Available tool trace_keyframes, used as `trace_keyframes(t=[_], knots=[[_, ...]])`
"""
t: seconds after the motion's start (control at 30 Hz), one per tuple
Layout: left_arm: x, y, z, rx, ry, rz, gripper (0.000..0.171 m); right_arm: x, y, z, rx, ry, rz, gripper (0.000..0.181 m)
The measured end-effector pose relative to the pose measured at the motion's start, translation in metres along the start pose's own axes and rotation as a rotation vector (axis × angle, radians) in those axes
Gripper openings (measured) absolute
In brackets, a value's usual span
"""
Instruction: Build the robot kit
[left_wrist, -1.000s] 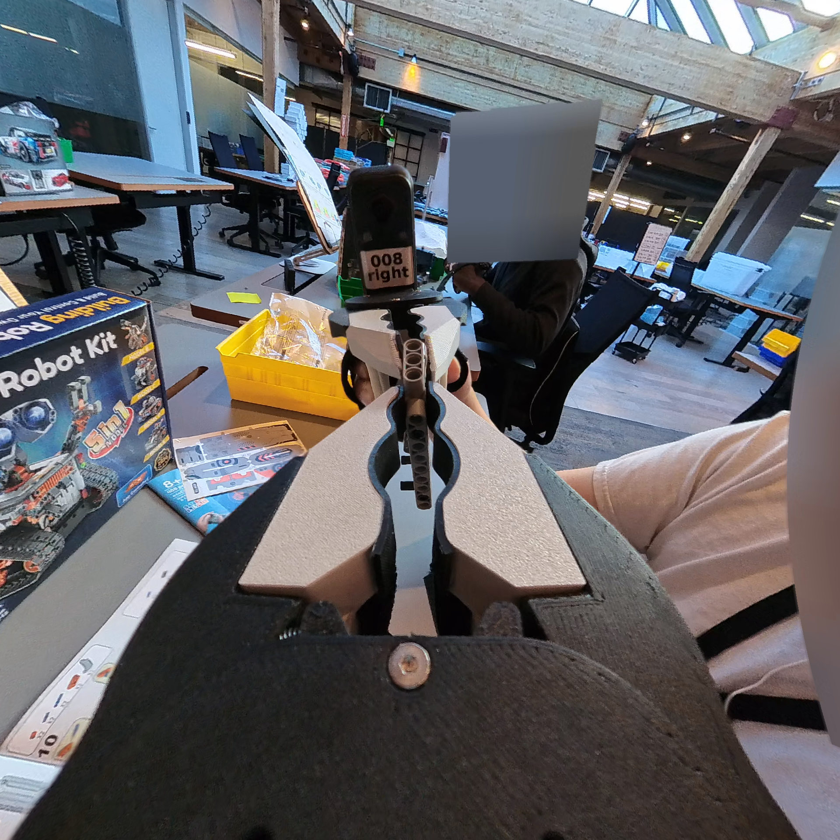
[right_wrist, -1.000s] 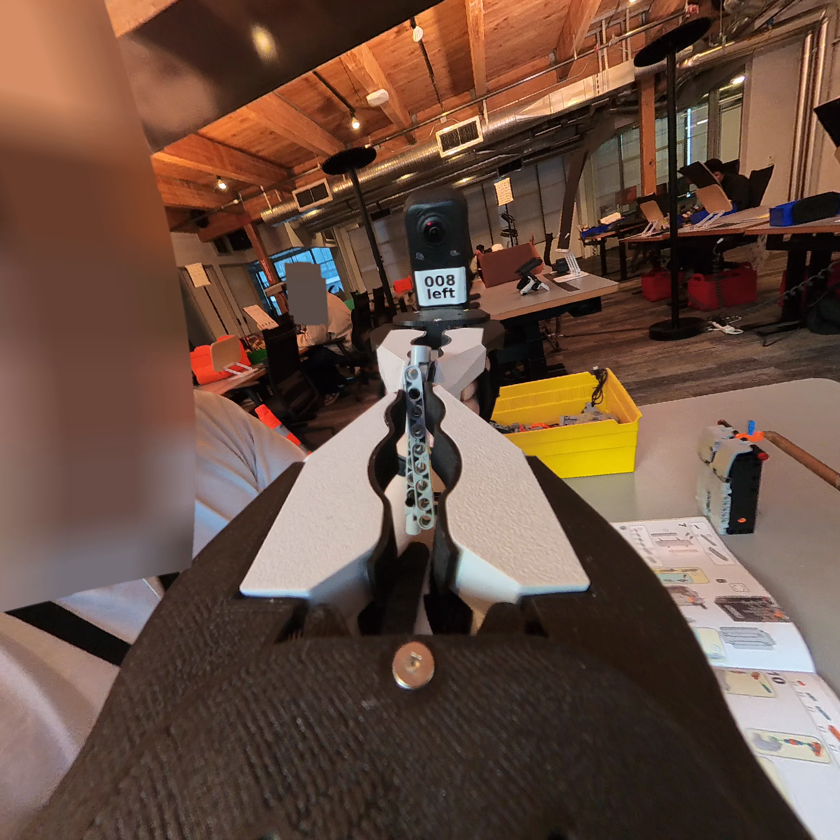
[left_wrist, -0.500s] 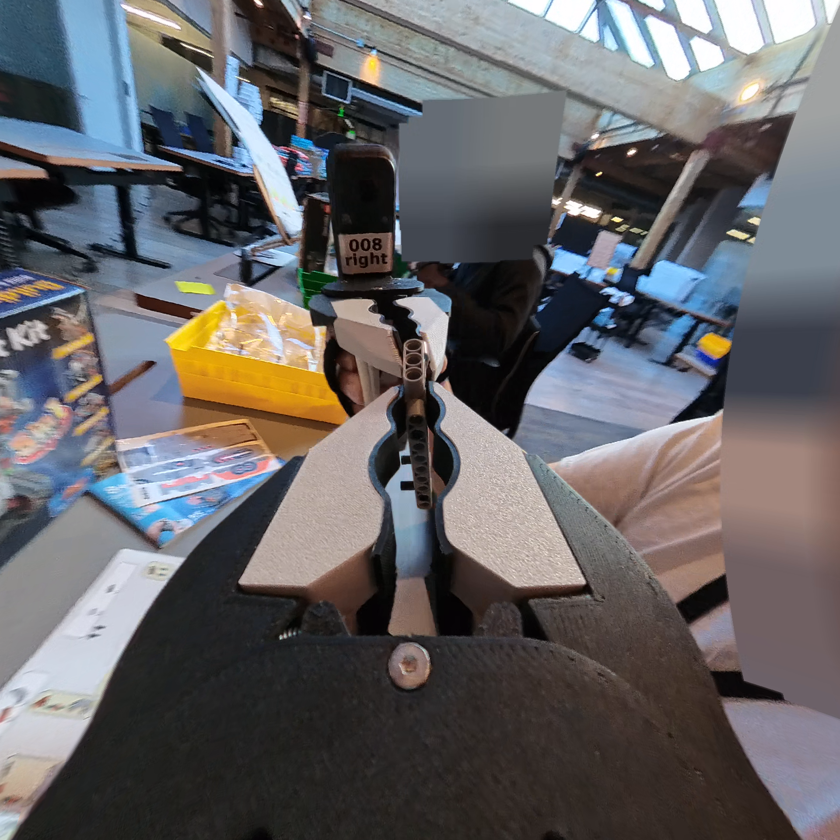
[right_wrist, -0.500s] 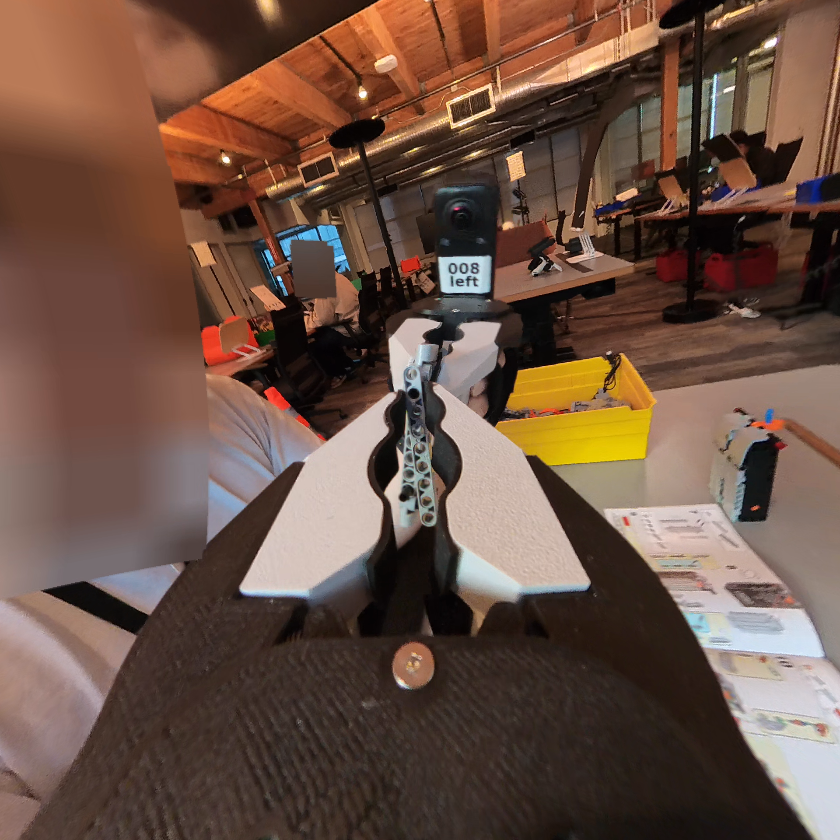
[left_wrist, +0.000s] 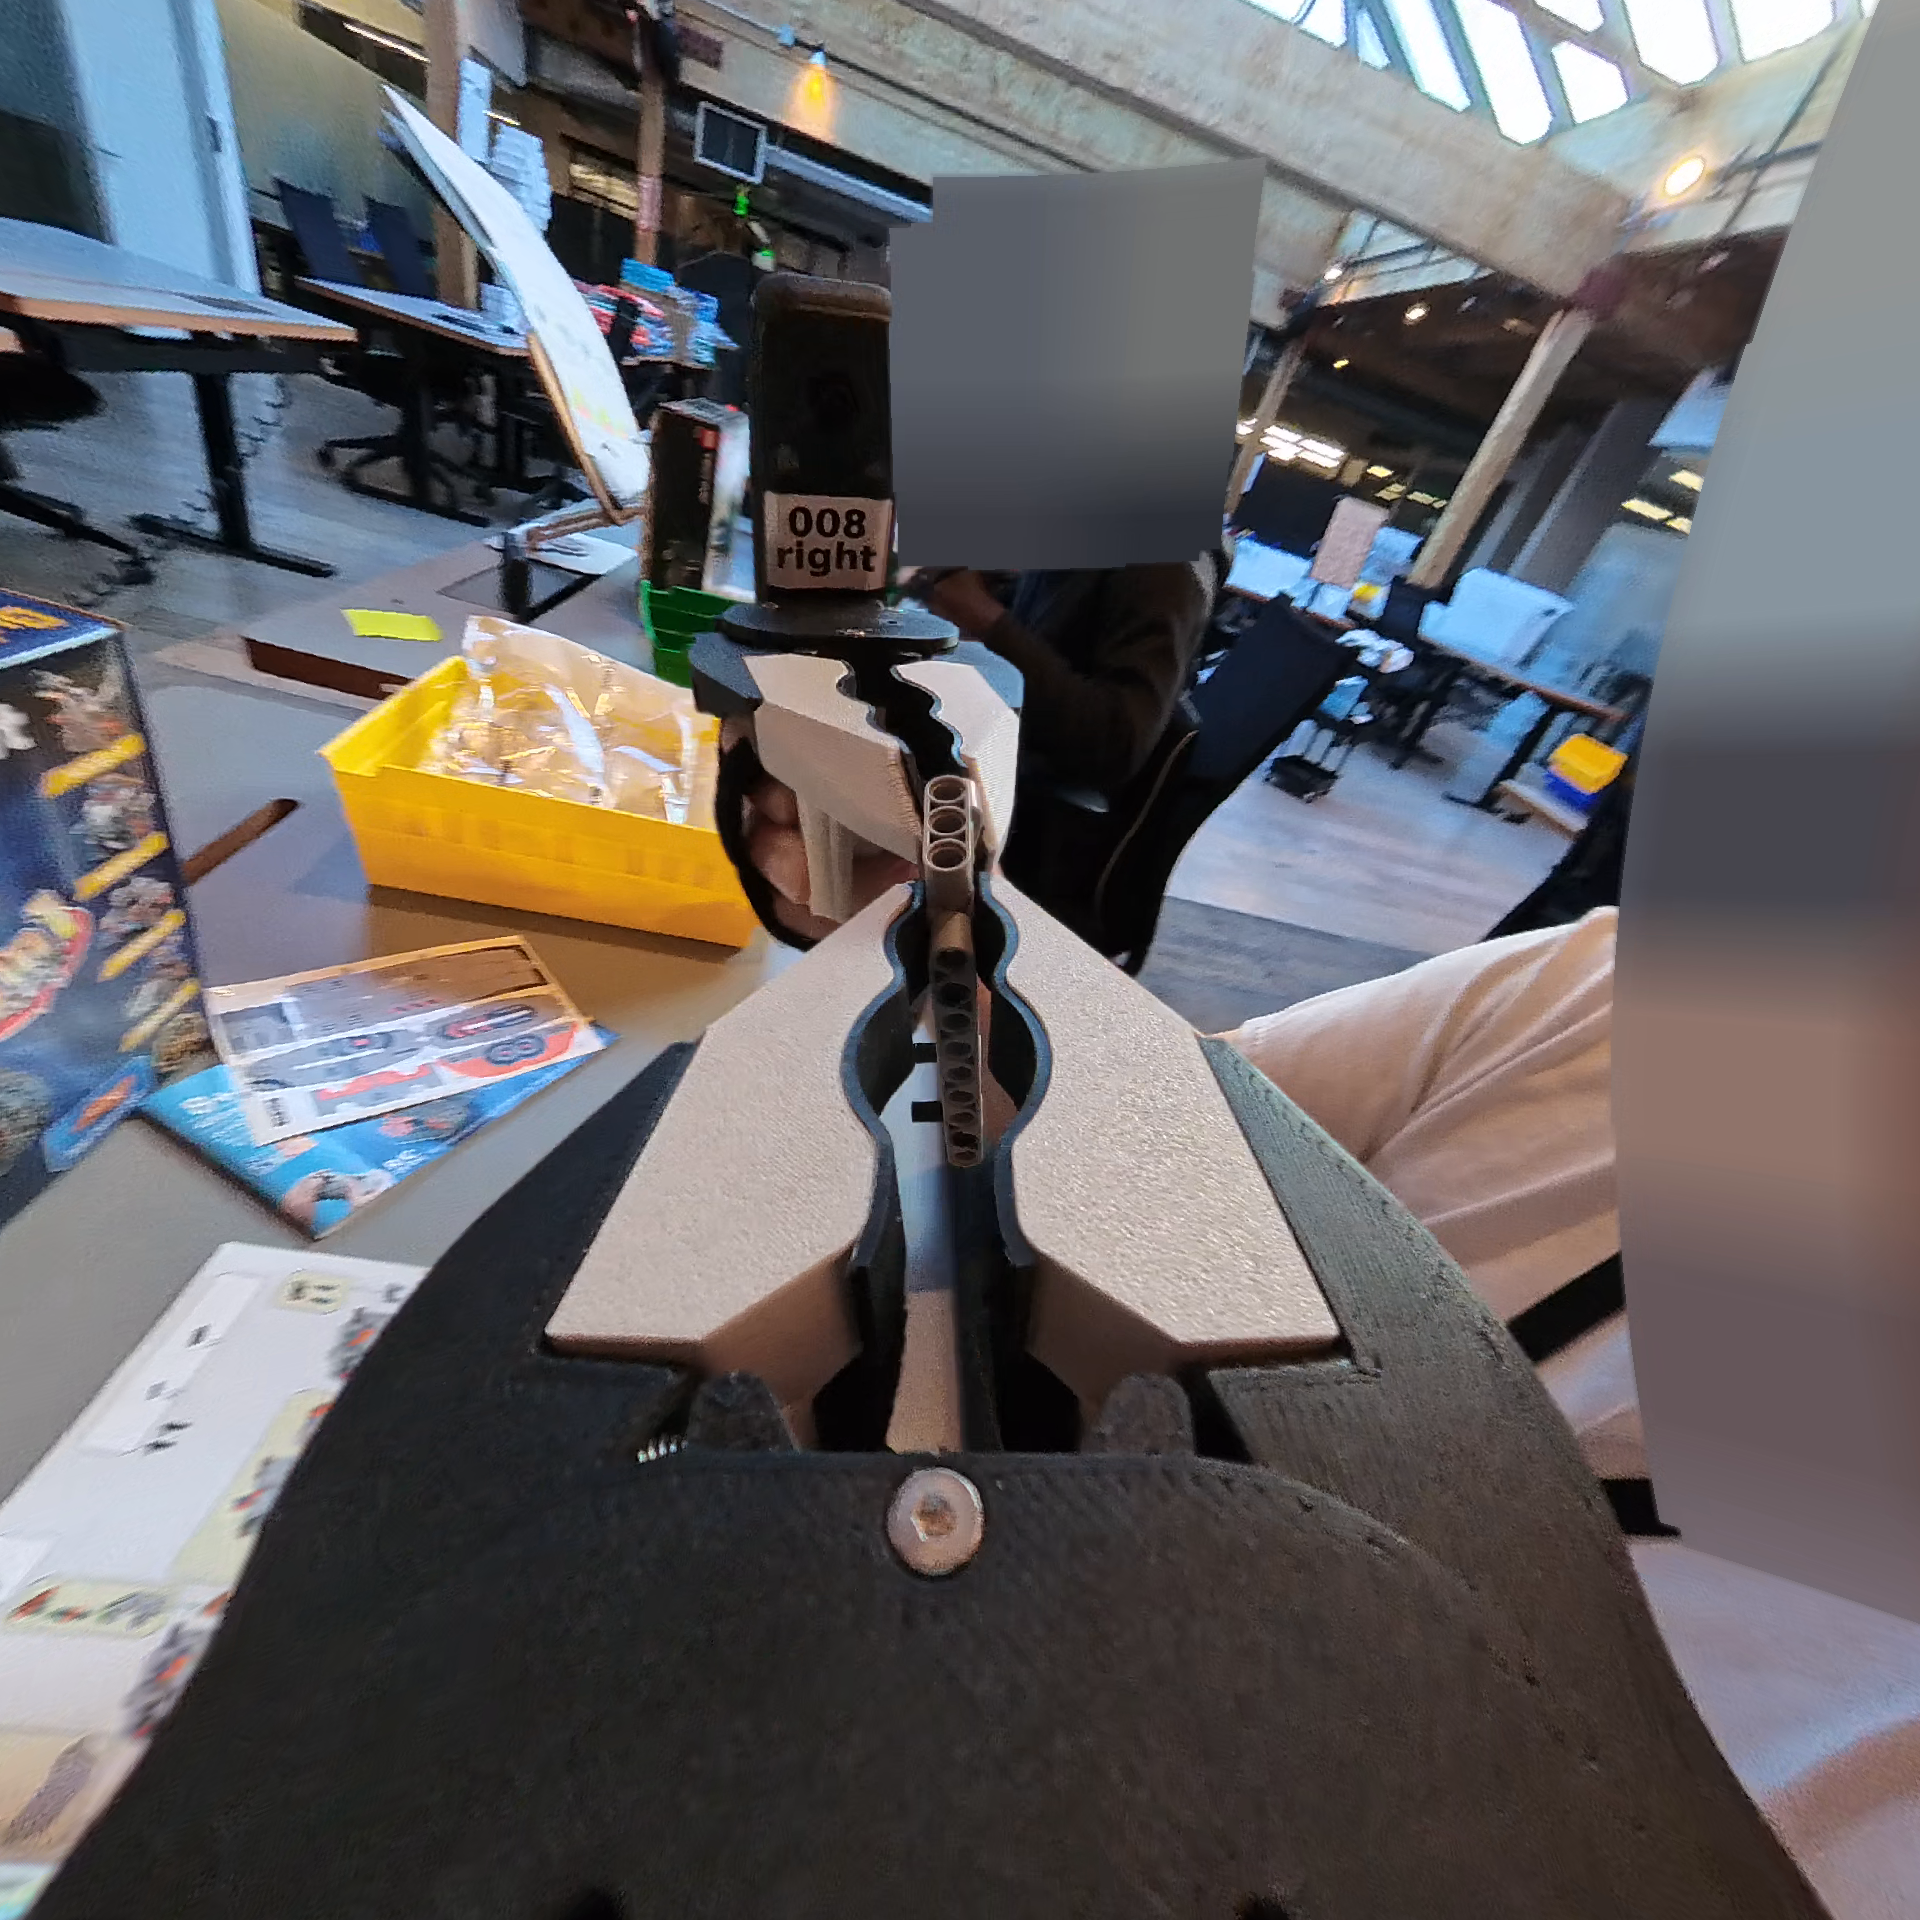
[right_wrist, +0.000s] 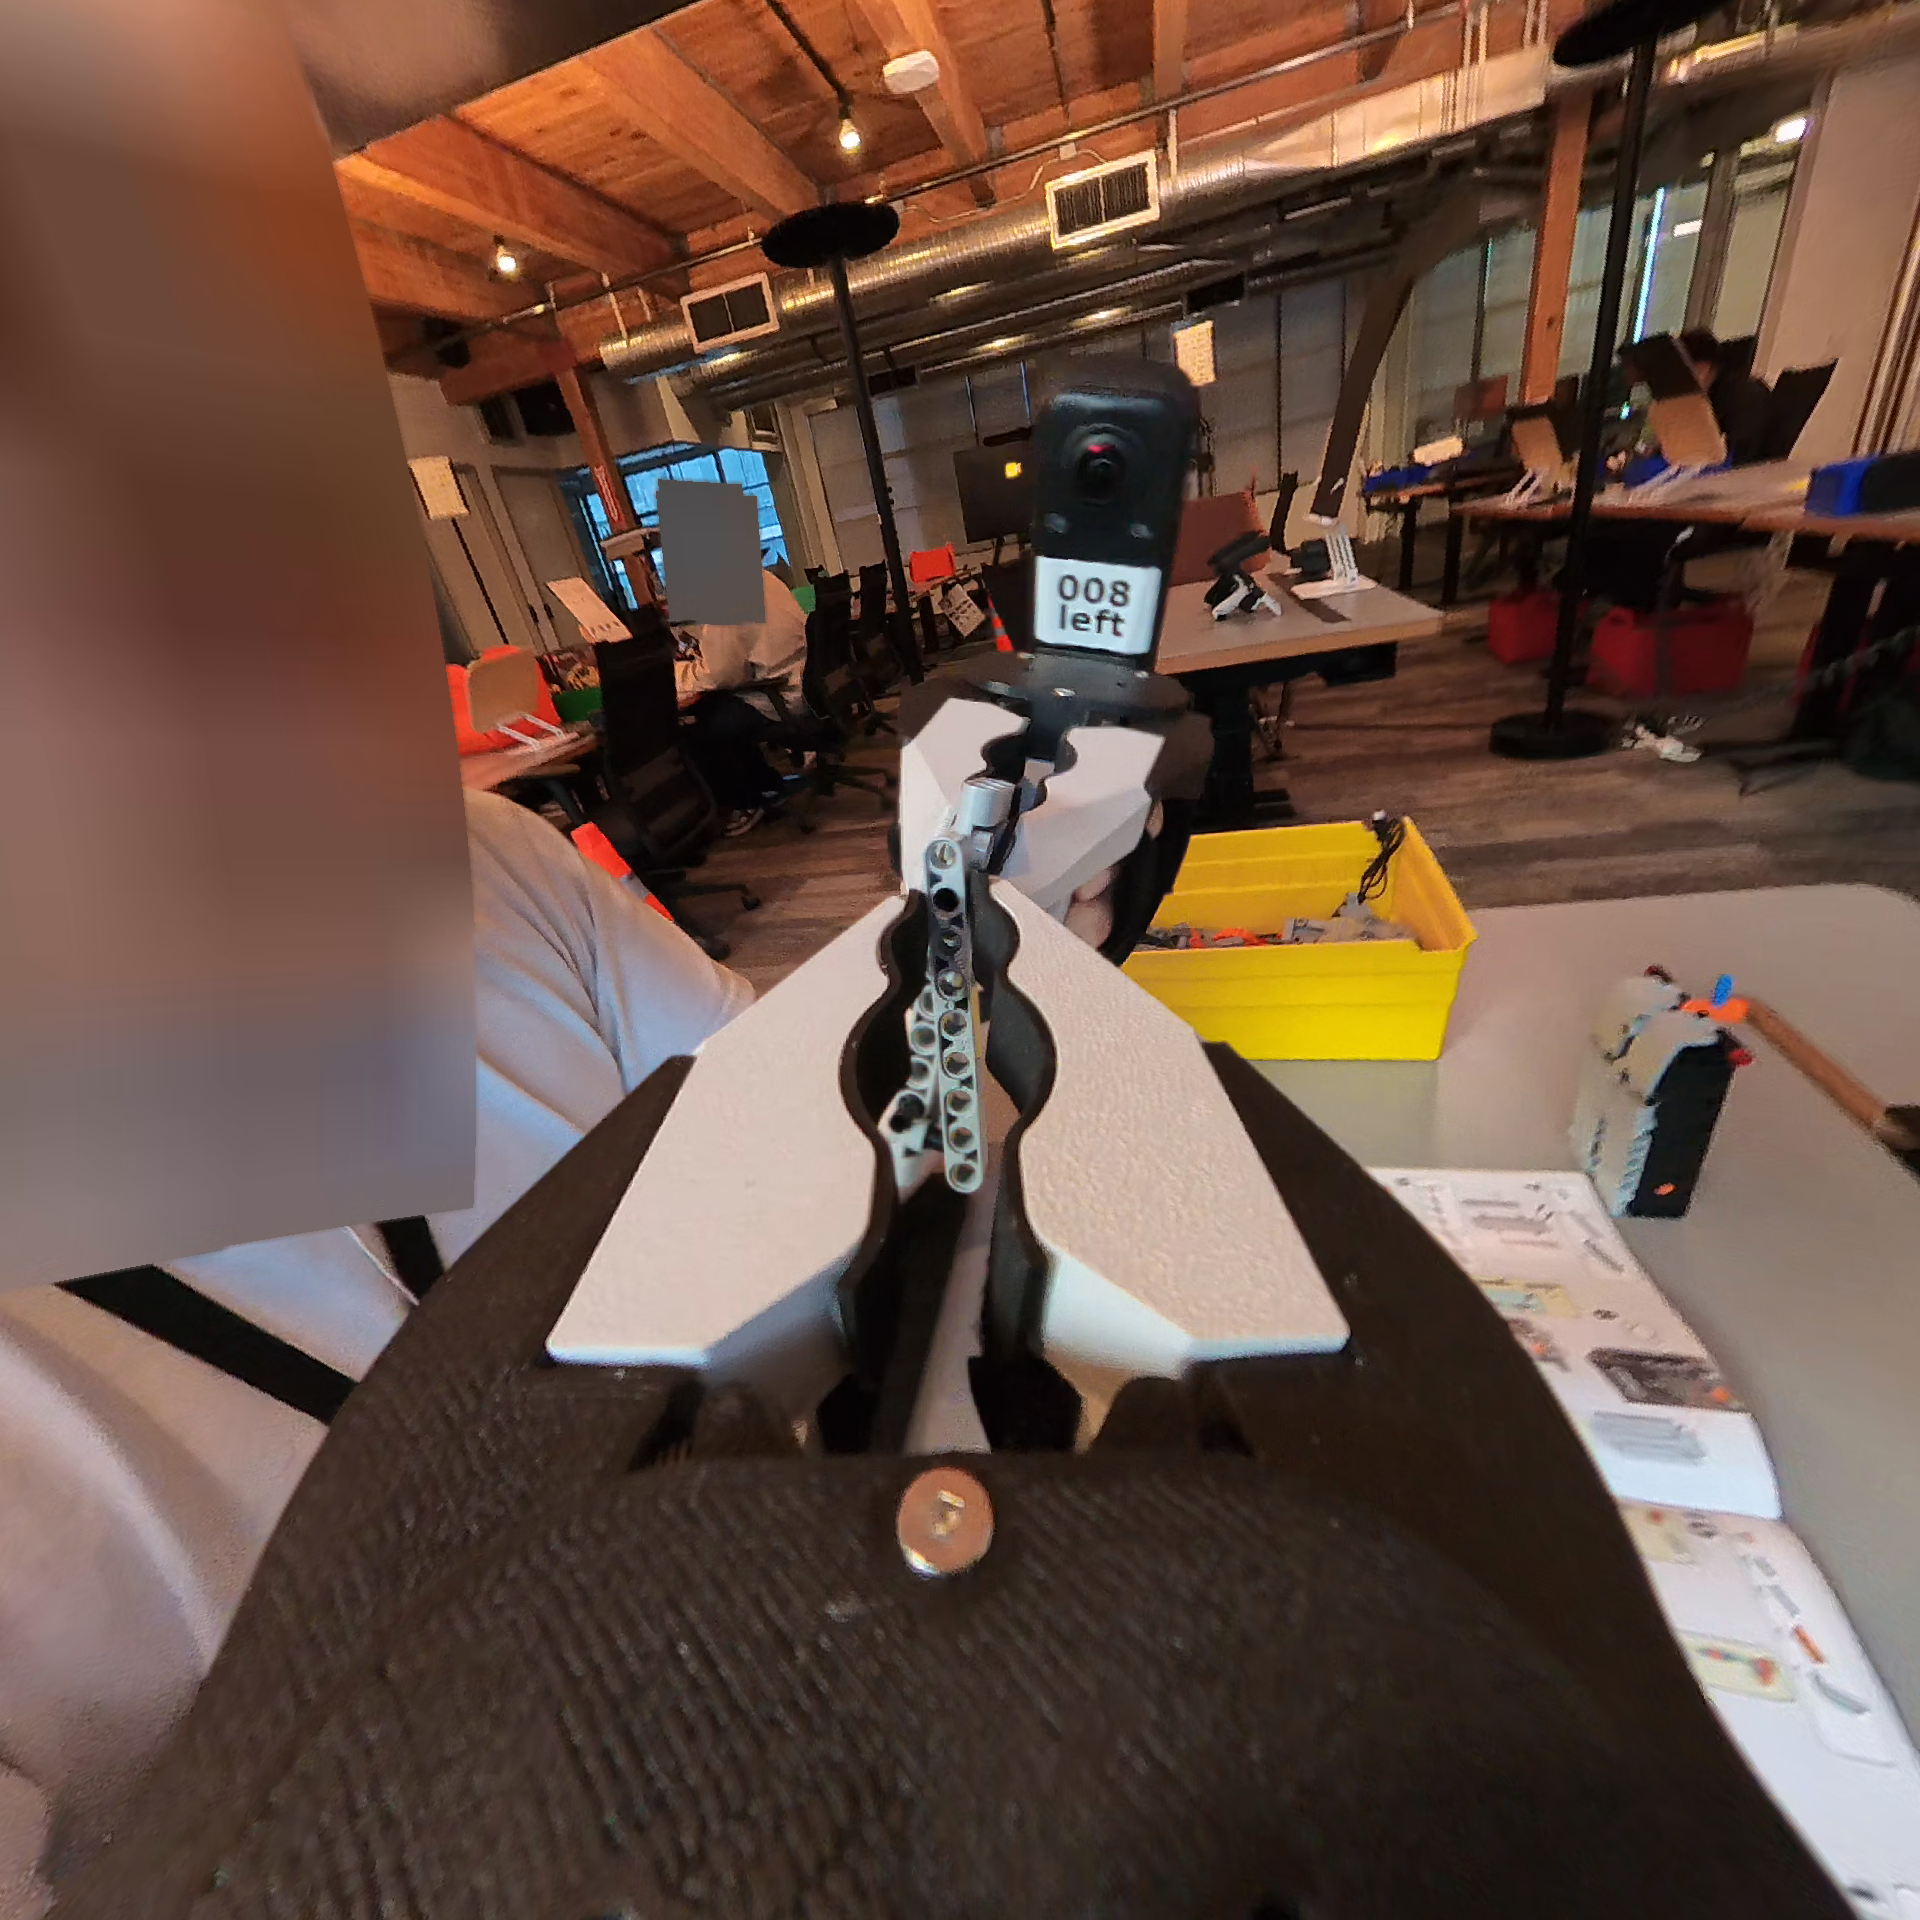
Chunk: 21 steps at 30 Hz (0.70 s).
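My left gripper (left_wrist: 948, 906) is shut on a dark grey perforated beam (left_wrist: 958, 1039) that runs forward between its fingers. The beam's far end reaches the fingertips of the right gripper (left_wrist: 925, 774), which faces me close up, held by a hand. In the right wrist view my right gripper (right_wrist: 951, 906) is shut on a light grey perforated beam (right_wrist: 958, 1081). A second beam (right_wrist: 920, 1060) lies against it and splays off to the left at the near end. The left gripper (right_wrist: 1023, 795) faces it tip to tip and pinches a small grey piece (right_wrist: 982, 805).
On the table are a yellow bin of plastic bags (left_wrist: 540, 831), a kit box (left_wrist: 73, 883), leaflets (left_wrist: 395, 1039) and a booklet (left_wrist: 156, 1455). The right wrist view shows a yellow parts bin (right_wrist: 1299, 982), a black-and-grey block (right_wrist: 1652, 1101) and an open booklet (right_wrist: 1621, 1371). A white-sleeved arm (left_wrist: 1434, 1060) is at the right. The tips of both grippers are at nearly the same place.
Both grippers have swung while staying tip to tip. The right gripper now sits tilted, and the beam in it has gone from straight to slanted, with a second beam splaying out.
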<state>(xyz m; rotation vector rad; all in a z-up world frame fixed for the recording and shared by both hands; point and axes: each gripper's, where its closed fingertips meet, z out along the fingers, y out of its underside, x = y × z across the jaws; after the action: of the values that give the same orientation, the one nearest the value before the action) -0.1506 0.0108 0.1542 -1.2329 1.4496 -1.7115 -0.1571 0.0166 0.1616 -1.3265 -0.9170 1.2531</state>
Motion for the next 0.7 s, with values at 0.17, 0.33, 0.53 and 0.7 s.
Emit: trace_keyframes(t=[0.17,0.33,0.53,0.7], knots=[[0.006,0.000,0.002,0.016,0.088,-0.097,0.005,-0.005,0.000,-0.001,-0.020,0.030,-0.145,0.006],[0.003,-0.001,0.002,0.019,0.056,-0.077,0.005,-0.001,-0.001,-0.001,-0.014,0.024,-0.021,0.007],[-0.011,0.003,-0.002,-0.032,-0.114,0.056,0.005,0.011,0.004,-0.001,-0.005,0.008,0.196,0.007],[-0.008,0.008,-0.002,-0.062,-0.098,0.045,0.005,0.007,0.009,-0.001,-0.050,0.030,0.054,0.007]])
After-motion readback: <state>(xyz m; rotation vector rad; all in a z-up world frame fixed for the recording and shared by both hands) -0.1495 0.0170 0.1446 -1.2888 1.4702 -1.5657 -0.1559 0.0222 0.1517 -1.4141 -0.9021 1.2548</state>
